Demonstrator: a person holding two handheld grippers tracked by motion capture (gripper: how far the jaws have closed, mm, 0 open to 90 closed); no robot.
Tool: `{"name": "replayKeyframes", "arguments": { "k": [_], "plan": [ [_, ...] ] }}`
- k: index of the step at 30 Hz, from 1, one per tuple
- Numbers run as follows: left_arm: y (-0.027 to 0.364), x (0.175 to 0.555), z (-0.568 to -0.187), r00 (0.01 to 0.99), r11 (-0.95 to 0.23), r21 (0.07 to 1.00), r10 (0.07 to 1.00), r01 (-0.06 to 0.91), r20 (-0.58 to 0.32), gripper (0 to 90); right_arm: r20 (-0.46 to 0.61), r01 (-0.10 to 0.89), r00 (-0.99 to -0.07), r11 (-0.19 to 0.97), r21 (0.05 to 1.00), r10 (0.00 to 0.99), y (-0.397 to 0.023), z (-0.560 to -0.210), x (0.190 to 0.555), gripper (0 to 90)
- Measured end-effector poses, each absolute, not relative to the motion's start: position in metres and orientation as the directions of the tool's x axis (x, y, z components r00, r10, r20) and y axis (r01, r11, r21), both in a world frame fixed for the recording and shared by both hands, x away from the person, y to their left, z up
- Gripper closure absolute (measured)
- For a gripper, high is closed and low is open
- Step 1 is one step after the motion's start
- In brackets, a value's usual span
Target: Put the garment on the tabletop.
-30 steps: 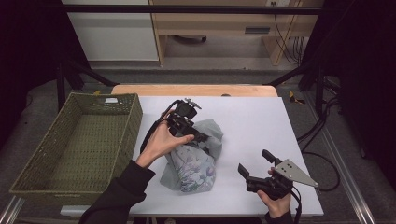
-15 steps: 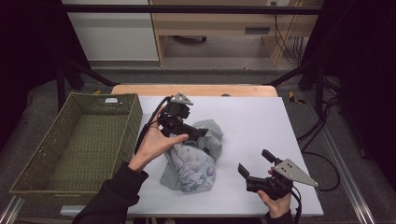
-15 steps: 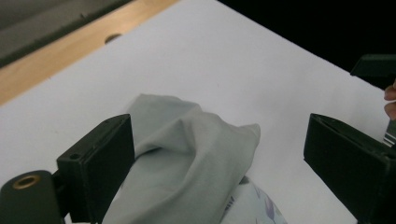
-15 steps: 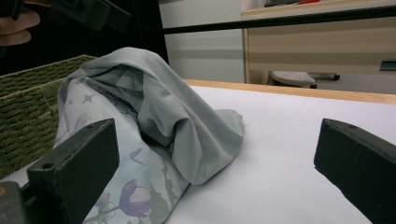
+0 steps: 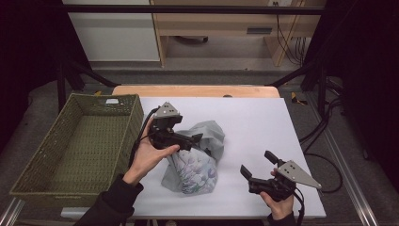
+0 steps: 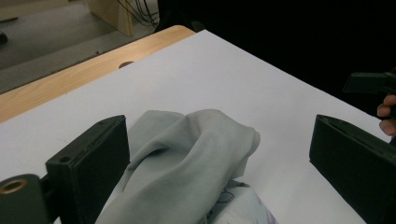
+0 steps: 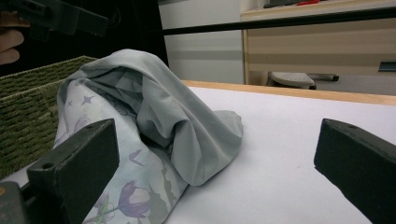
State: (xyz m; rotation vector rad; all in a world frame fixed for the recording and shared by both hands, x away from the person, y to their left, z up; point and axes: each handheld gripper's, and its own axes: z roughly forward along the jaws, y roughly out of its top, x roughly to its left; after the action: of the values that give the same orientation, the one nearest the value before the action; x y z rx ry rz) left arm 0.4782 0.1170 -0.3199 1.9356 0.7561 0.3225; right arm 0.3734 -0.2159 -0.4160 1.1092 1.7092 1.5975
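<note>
While we are holding our left gripper [image 5: 188,140] over the crumpled grey floral cloth [image 5: 195,157], its jaws are standing spread wide, with the cloth's grey fold rising between them, though we cannot tell for sure whether they are touching it. Our right gripper [image 5: 258,165] is resting near the white table's [image 5: 254,117] front edge, well apart from the cloth, jaws also spread and holding nothing. Beside the table's left edge, a green woven basket [image 5: 77,146] is sitting.
</note>
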Motion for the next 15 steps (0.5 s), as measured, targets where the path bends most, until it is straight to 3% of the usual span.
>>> {"name": "replayKeyframes", "arguments": {
  "k": [15],
  "plan": [
    [0.154, 0.432, -0.350, 0.754, -0.214, 0.939, 0.653, 0.270, -0.068, 4.1, 0.144, 0.201, -0.514, -0.045, 0.979, 0.845, -0.217, -0.416, 0.373, 0.3]
  ]
}}
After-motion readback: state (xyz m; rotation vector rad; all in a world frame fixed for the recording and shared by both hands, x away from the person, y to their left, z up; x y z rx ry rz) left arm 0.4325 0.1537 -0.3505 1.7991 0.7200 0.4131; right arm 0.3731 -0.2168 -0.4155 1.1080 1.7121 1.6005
